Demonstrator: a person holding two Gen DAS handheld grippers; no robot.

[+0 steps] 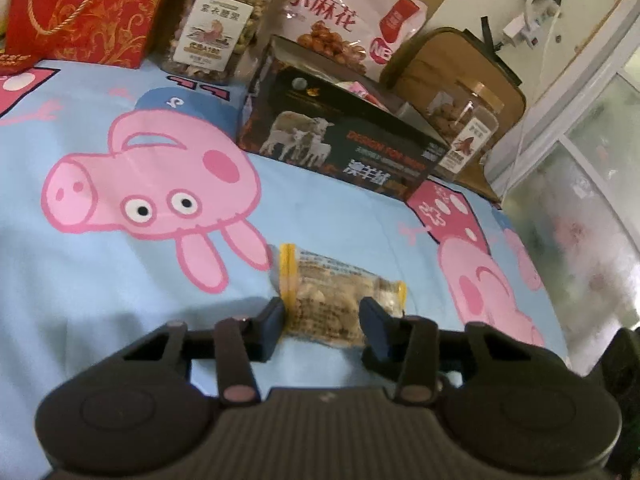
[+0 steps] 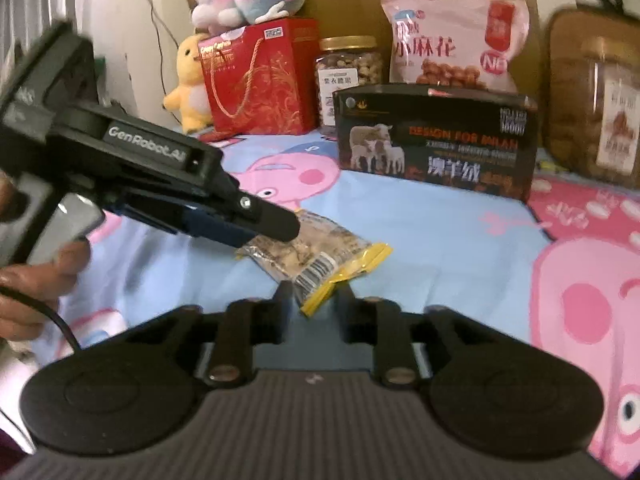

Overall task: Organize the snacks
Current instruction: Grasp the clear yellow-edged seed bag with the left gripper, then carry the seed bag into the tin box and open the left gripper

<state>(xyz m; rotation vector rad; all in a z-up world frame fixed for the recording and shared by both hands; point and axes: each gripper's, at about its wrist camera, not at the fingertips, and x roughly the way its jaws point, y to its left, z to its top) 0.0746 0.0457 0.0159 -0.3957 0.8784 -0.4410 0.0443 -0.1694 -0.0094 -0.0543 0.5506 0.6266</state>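
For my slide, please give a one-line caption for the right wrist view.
Both grippers meet at a small snack packet on the cartoon-pig sheet, boxed and jarred snacks lined up behind.

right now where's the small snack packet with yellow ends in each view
Left wrist: the snack packet lies low at centre, between the left gripper fingers.
Right wrist: the packet sits at centre, its yellow end between the right gripper fingers.
Shared landmark: the black sheep box behind it.
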